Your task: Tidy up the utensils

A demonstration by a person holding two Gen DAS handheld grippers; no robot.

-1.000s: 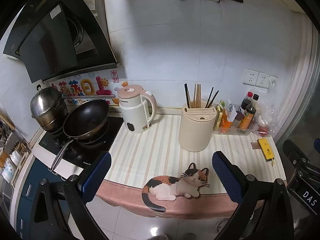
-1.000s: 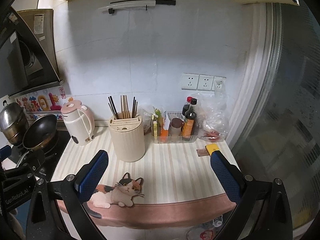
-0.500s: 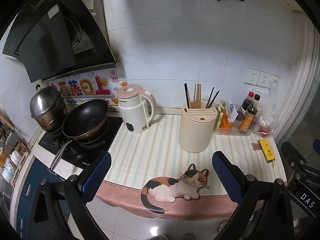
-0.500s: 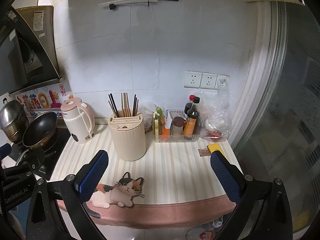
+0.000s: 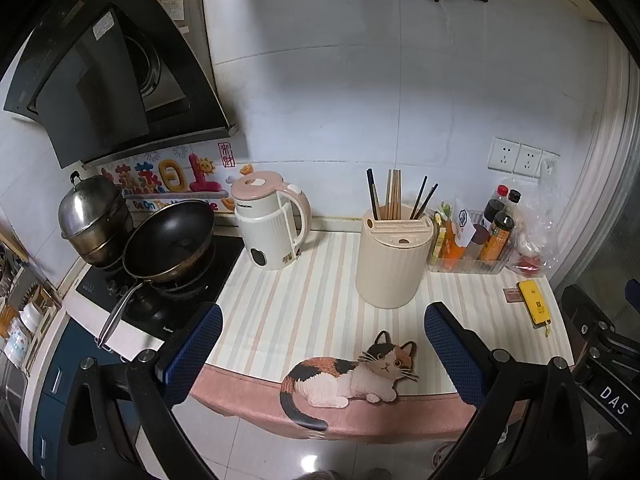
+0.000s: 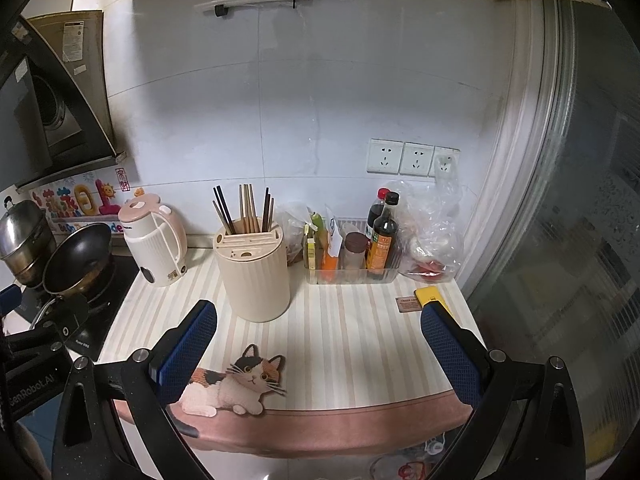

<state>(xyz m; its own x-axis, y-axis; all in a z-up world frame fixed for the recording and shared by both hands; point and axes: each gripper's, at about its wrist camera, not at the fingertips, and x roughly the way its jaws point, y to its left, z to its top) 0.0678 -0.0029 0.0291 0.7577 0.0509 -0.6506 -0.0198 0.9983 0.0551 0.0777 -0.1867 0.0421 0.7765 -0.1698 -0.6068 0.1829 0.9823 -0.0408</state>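
**Operator:** Cream plastic is what I'm watching: the ribbed utensil holder (image 5: 394,262) stands upright on the striped counter (image 5: 304,304), centre of the left wrist frame, with the chopsticks (image 5: 394,196) upright in its rear slots, dark ones and pale wooden ones mixed.

**Colleague:** And the tongs?

**Operator:** Both pairs are spread wide and carry nothing. The left tongs (image 5: 320,340) hang off the counter's front edge, low in frame; the right tongs (image 6: 318,338) do likewise in their own view.

**Colleague:** Which step are we on?

**Operator:** I can't settle that. Chopsticks standing in the holder fit a sorted set as well as one awaiting sorting. I see no loose utensil on the counter, only the kettle (image 5: 270,226) and the condiment tray (image 6: 352,268).
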